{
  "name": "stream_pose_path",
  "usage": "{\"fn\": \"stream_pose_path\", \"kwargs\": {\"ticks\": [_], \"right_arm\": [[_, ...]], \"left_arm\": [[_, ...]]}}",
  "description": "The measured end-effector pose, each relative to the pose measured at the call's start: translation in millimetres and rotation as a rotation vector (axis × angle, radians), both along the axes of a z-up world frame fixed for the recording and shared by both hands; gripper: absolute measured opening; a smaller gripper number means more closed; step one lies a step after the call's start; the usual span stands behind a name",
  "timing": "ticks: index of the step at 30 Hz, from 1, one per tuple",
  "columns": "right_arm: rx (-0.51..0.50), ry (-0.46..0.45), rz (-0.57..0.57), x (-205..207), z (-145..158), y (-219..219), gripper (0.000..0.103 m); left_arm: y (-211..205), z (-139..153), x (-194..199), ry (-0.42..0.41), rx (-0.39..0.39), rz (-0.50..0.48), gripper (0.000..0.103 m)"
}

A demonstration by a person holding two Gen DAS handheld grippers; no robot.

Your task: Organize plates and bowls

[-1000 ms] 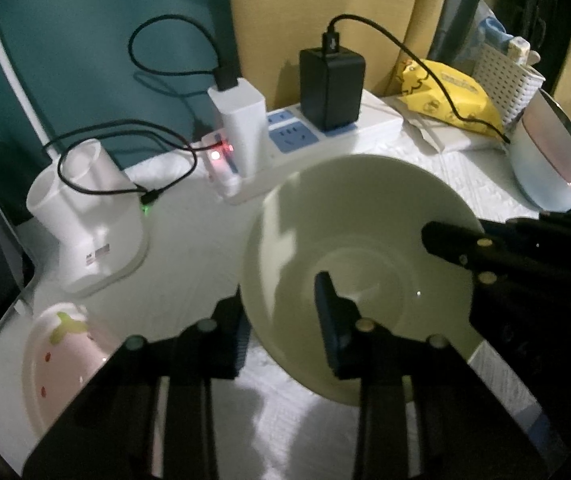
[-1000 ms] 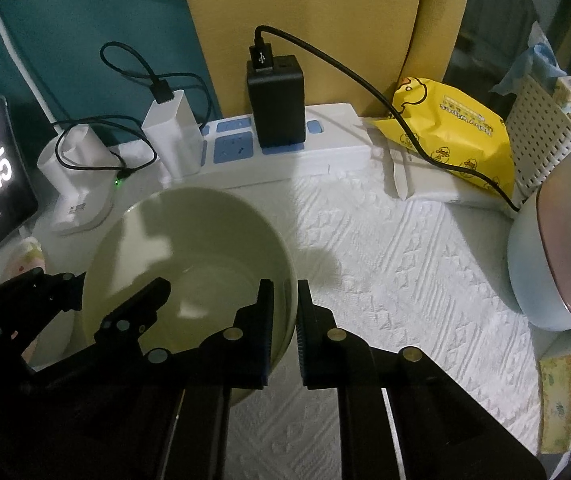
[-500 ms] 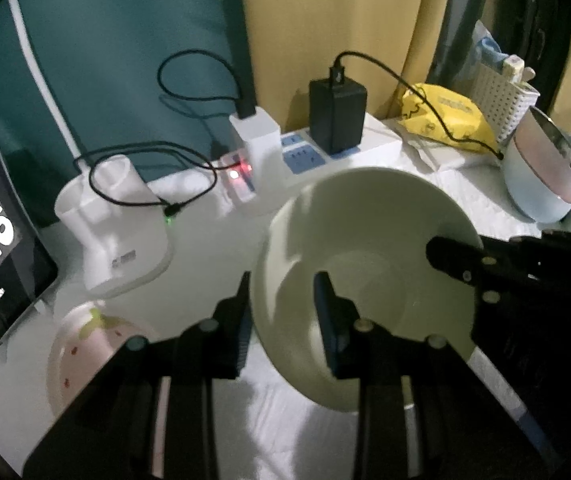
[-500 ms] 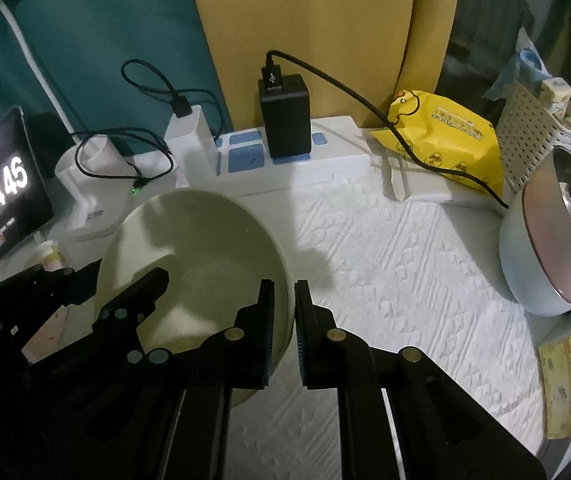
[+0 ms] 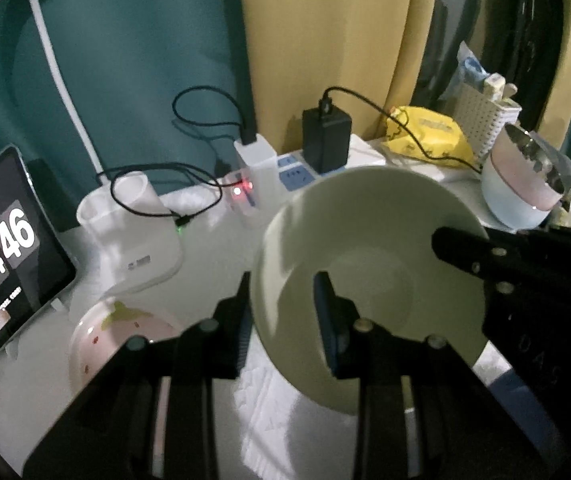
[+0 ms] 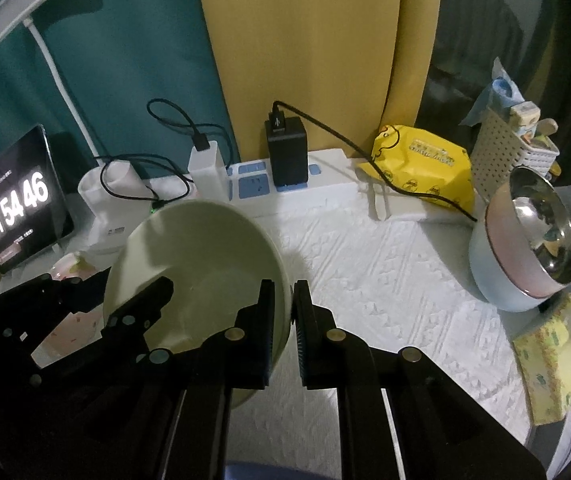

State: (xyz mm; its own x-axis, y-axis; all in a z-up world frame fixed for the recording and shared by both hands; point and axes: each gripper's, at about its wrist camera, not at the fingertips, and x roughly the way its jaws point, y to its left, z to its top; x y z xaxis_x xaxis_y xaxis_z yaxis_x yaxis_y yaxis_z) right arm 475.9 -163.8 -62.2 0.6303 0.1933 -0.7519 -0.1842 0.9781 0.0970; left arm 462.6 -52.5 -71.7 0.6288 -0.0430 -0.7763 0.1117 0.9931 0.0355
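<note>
Step in hand, as judged: carrying a pale green bowl [image 5: 369,280] with both tongs at once, the bowl lifted clear of the white textured surface [image 6: 385,264] and casting a shadow beneath it. Left tongs [image 5: 283,312] narrowed onto the bowl's near-left rim, one pad outside the wall and one inside; right tongs [image 6: 283,320] pinched almost closed on the opposite rim, wall of the bowl caught between the pads. In the left wrist view the right tongs show as a dark arm reaching in over the far rim. Bowl sits tilted, its mouth turned toward the cameras. Looks: wide and shallow, smooth glazed inside, empty, with a faint flat circle at the bottom; no chip or mark visible, though the light is dim. A pink strawberry-patterned dish [image 5: 121,332] lies low at the left on the surface, just beside a white lamp base [image 5: 133,240]; a pink-and-blue bowl with a metal liner [image 6: 525,248] stands well apart at the right. Likely destination is one of these, but which cannot be told. The next move calls for both hands to travel together at matched pace, keeping the grip on the rim even so the bowl does not twist or slip, then levelling it before lowering. Hazard: power strip [image 6: 297,192] and loose cables [image 5: 157,184] just behind the bowl.
</note>
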Motion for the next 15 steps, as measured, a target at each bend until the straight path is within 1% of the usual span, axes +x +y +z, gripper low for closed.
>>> {"fn": "stream_pose_path", "kwargs": {"ticks": [15], "right_arm": [[0.016,-0.064,-0.015,-38.6,31.3,-6.7,0.011]], "left_arm": [[-5.4,32.6,-33.5,-0.055,-0.007,-0.012,0.03]]}}
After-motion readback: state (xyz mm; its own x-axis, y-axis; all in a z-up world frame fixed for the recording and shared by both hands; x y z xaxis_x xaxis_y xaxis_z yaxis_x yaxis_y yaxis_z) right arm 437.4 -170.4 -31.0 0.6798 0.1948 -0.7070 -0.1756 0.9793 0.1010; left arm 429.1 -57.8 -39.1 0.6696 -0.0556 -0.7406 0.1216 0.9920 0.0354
